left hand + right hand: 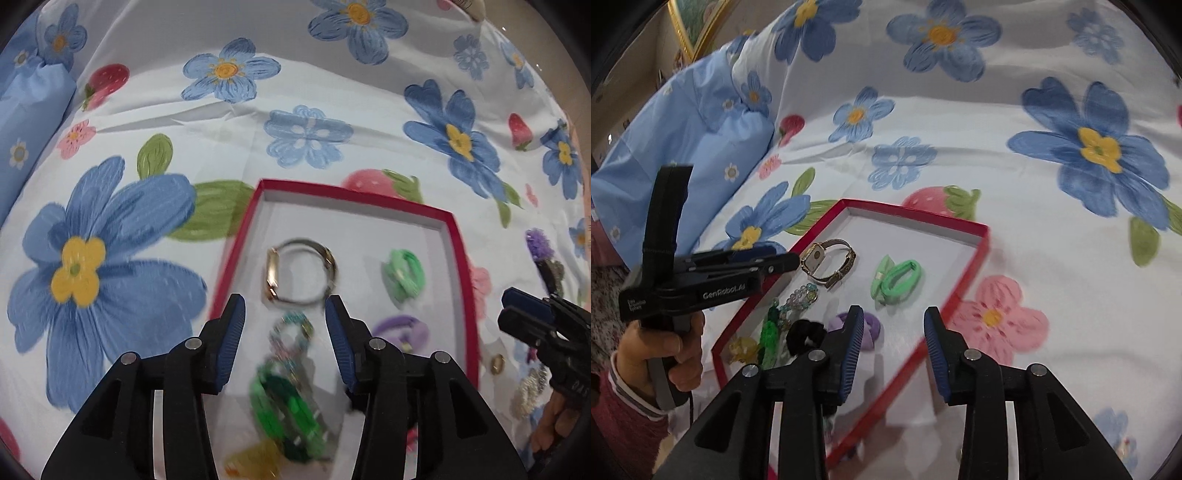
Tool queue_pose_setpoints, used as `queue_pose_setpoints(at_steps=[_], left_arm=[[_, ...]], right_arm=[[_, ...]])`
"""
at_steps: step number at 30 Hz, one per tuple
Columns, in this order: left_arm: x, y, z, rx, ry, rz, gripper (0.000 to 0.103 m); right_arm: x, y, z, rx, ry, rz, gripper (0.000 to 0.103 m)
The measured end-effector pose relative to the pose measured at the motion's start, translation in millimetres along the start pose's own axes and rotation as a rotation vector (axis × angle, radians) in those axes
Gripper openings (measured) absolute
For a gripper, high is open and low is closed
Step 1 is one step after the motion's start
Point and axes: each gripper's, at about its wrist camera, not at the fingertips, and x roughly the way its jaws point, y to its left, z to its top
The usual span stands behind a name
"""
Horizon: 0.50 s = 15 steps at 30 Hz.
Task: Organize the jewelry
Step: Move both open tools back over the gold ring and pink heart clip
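Note:
A red box with a white floor lies on the flowered bedsheet. In it are a gold watch, a green hair tie, a purple hair tie, a beaded bracelet and a green bracelet. My left gripper hangs open above the beaded bracelet, holding nothing. In the right wrist view my right gripper stands open and empty over the near right part of the box, beside the purple hair tie. A black scrunchie lies left of it.
A yellow trinket sits in the box's near corner. Outside the box on the right lie a gold ring, a purple fuzzy piece and a silvery piece. A blue pillow lies at the far left. A hand holds the left gripper.

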Motion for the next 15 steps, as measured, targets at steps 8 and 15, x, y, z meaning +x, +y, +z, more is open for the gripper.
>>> queue_pose_setpoints(at_steps=[8, 15], left_arm=[[-34, -16, -29, -0.032, -0.036, -0.064, 0.055], [-53, -42, -47, 0.0, -0.046, -0.112, 0.056]], right_arm=[[-50, -31, -33, 0.115, -0.072, -0.04, 0.045], [-92, -68, -65, 0.228, -0.113, -0.105, 0.046]])
